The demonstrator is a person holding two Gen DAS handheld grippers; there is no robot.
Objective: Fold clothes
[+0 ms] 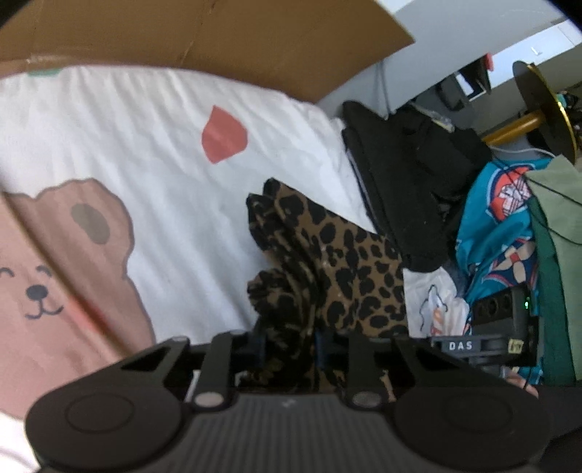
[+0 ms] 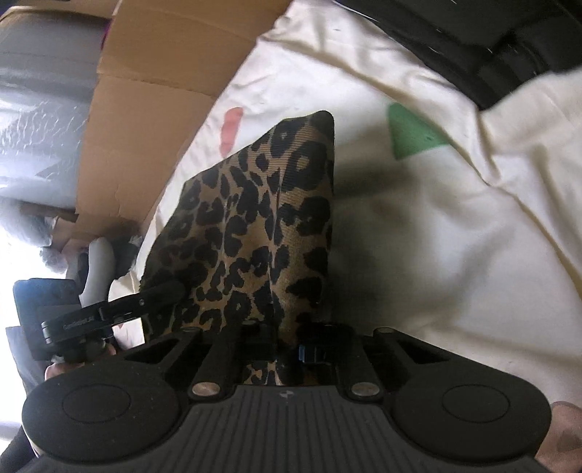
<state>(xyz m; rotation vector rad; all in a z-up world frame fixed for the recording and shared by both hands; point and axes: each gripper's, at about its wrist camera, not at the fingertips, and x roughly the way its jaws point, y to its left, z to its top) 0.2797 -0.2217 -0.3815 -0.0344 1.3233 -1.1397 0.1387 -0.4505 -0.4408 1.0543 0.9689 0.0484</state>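
Note:
A leopard-print garment (image 1: 342, 262) lies partly on the white bear-print sheet (image 1: 163, 163) and rises bunched into my left gripper (image 1: 287, 349), which is shut on a gathered fold of it. In the right wrist view the same garment (image 2: 262, 218) stands up as a lifted, tent-like panel. My right gripper (image 2: 287, 349) is shut on its near edge. At the left of that view a finger (image 2: 160, 294) of the left gripper pinches the cloth's other side.
A cardboard sheet (image 1: 218, 32) borders the bed's far side. Black clothes (image 1: 407, 174) are piled at the sheet's right edge, with teal patterned cloth (image 1: 498, 225) and green fabric (image 1: 556, 236) beyond. Cardboard boxes (image 2: 145, 109) and a dark garment (image 2: 473, 36) show in the right wrist view.

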